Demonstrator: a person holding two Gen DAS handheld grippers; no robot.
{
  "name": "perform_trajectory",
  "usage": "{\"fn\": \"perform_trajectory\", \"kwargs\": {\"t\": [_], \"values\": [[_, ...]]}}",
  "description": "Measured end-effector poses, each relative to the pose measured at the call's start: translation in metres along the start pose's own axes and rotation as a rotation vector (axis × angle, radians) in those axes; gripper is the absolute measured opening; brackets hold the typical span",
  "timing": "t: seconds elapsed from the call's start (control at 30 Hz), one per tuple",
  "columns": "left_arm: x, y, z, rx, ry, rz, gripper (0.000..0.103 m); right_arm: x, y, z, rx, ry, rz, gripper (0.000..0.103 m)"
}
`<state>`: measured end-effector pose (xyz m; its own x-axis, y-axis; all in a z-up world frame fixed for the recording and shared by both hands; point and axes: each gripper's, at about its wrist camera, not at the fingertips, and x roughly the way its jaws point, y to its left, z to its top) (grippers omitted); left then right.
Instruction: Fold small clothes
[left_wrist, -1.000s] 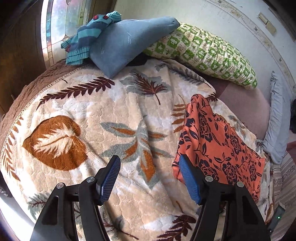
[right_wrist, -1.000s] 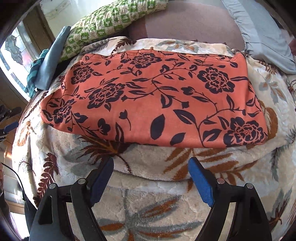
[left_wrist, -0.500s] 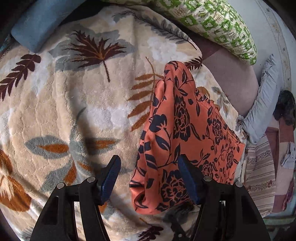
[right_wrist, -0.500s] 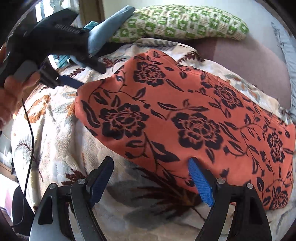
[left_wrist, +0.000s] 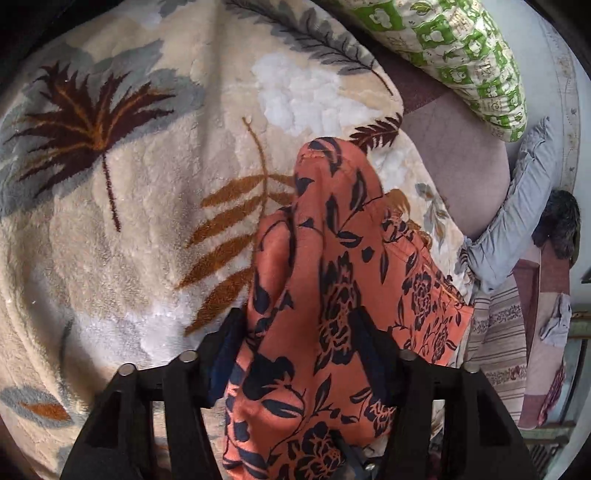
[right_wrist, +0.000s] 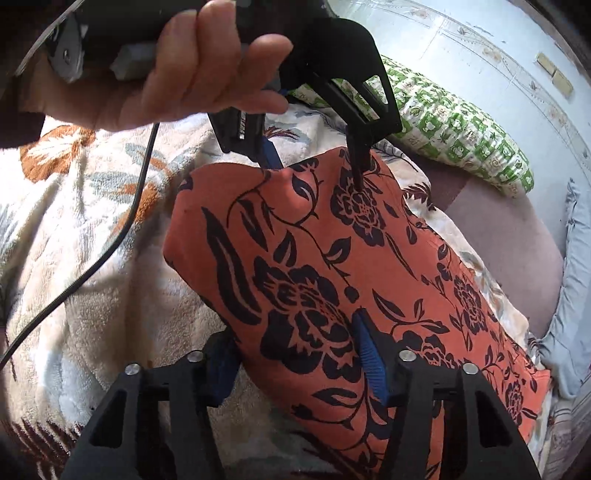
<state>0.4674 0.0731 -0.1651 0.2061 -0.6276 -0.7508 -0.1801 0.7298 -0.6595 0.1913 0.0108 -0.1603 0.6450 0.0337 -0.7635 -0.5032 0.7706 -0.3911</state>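
An orange garment with dark blue flowers (left_wrist: 332, 258) lies folded on a leaf-patterned blanket (left_wrist: 129, 240). My left gripper (left_wrist: 299, 343) is closing, with a bunched edge of the garment between its blue pads and touching both. In the right wrist view the garment (right_wrist: 314, 258) stretches away to the right. There my right gripper (right_wrist: 295, 362) is closing too, straddling a raised fold near the garment's front corner. Beyond it, a hand (right_wrist: 207, 66) holds the left gripper (right_wrist: 316, 171), which digs into the far corner.
A green-and-white patterned pillow (left_wrist: 461, 55) and a grey pillow (left_wrist: 517, 221) lie past the blanket on a mauve sheet (left_wrist: 461, 155). A black cable (right_wrist: 110, 240) hangs from the left gripper across the blanket (right_wrist: 92, 277). Striped bedding (left_wrist: 498, 332) lies at the right.
Both grippers came down onto the orange garment from the bare blanket and narrowed around its edge. The right gripper rolled, and the left gripper and hand came into its view.
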Motion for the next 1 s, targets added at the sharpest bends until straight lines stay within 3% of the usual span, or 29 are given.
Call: {"fn": "perform_trajectory", "kwargs": {"t": [0.03, 0.1, 0.17, 0.27, 0.37, 0.5, 0.6, 0.7, 0.83, 0.93, 1.0], "values": [[0.003, -0.006, -0.002, 0.022, -0.013, -0.001, 0.026, -0.001, -0.003, 0.0, 0.012, -0.01, 0.012, 0.037], [0.005, -0.018, -0.01, 0.075, -0.029, 0.001, 0.018, -0.005, -0.011, 0.0, 0.046, -0.029, 0.024, 0.034], [-0.002, -0.028, -0.017, 0.094, -0.058, -0.006, 0.016, -0.011, -0.018, 0.001, 0.085, -0.046, 0.037, 0.032], [-0.011, -0.05, -0.031, 0.118, -0.089, -0.079, 0.015, -0.024, -0.029, 0.0, 0.137, -0.08, 0.044, 0.03], [-0.018, -0.086, -0.047, 0.197, -0.102, -0.095, 0.015, -0.044, -0.048, -0.006, 0.228, -0.12, 0.051, 0.029], [-0.009, -0.138, -0.072, 0.296, -0.069, -0.124, 0.015, -0.069, -0.088, -0.029, 0.408, -0.147, 0.081, 0.029], [0.03, -0.177, -0.086, 0.361, -0.008, -0.118, 0.017, -0.077, -0.125, -0.06, 0.582, -0.132, 0.132, 0.029], [0.091, -0.203, -0.102, 0.363, 0.066, -0.088, 0.018, -0.071, -0.158, -0.104, 0.788, -0.081, 0.215, 0.03], [0.167, -0.204, -0.115, 0.306, 0.135, 0.082, 0.018, -0.051, -0.186, -0.163, 1.023, -0.001, 0.342, 0.045], [0.171, -0.209, -0.112, 0.272, 0.125, 0.106, 0.019, -0.046, -0.202, -0.193, 1.12, 0.018, 0.455, 0.045], [0.156, -0.218, -0.109, 0.261, 0.136, 0.083, 0.02, -0.055, -0.211, -0.203, 1.121, -0.011, 0.49, 0.052]]}}
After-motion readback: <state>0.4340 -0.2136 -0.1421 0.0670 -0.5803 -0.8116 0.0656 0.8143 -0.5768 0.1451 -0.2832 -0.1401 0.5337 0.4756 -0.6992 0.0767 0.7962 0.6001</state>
